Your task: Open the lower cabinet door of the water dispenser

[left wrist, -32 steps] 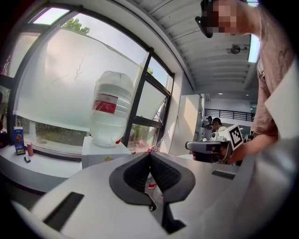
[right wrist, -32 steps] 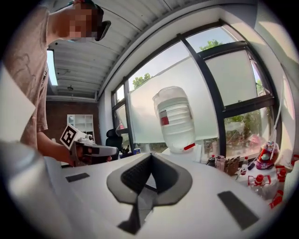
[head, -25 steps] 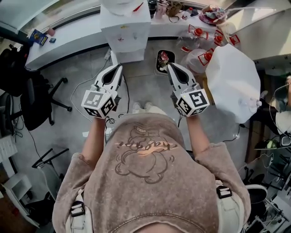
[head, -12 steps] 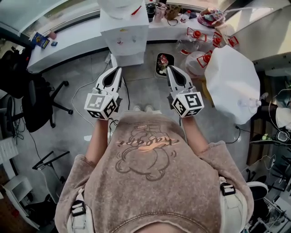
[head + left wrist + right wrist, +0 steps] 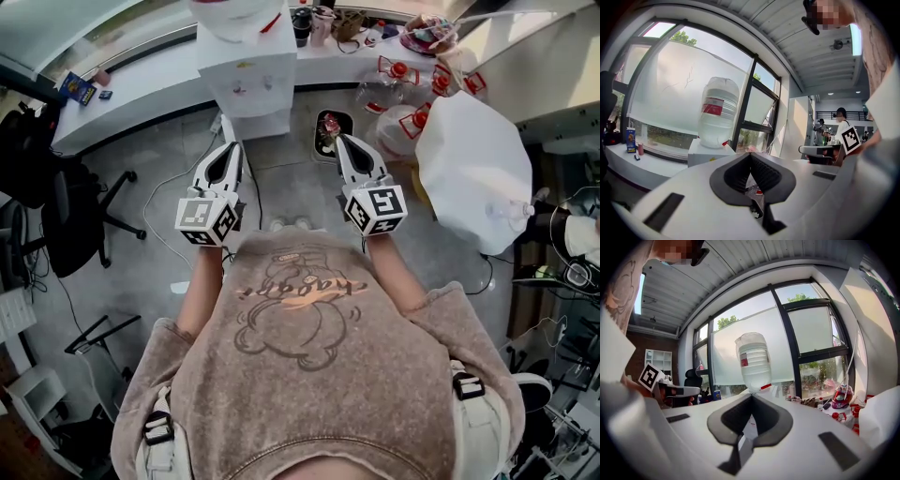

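Approach step; door untouched. White box-shaped water dispenser with upturned clear bottle stands against window counter, ahead of both tools, well apart. Lower cabinet door foreshortened, handle not made out. Left gripper tips together, nothing held. Right gripper likewise pinched closed, empty. Next, probably: get low and near, part jaws, find door edge.
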A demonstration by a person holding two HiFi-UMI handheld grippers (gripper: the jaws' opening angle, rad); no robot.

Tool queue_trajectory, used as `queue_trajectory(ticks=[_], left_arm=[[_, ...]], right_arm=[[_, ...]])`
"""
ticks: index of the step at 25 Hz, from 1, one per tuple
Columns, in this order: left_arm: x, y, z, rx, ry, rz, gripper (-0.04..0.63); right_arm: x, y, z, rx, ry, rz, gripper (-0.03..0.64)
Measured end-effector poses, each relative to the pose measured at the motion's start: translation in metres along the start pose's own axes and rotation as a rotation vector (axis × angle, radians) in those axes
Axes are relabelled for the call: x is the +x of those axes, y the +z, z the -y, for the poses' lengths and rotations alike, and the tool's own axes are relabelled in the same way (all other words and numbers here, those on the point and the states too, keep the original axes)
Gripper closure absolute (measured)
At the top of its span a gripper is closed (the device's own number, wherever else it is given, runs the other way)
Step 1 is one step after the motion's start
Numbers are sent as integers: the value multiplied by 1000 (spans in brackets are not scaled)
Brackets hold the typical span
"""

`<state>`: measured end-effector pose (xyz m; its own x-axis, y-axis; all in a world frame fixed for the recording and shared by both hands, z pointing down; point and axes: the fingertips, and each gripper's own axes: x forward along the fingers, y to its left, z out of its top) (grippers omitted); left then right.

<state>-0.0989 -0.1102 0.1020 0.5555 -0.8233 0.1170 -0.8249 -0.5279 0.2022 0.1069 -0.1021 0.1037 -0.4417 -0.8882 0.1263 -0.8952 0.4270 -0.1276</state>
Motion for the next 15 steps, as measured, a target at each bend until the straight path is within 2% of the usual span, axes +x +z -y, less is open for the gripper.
queue_trajectory(ticks=[15], left_arm=[[15, 10, 6, -5, 38, 4, 578]], right_arm=[[-1, -2, 16, 11, 18, -10, 611]])
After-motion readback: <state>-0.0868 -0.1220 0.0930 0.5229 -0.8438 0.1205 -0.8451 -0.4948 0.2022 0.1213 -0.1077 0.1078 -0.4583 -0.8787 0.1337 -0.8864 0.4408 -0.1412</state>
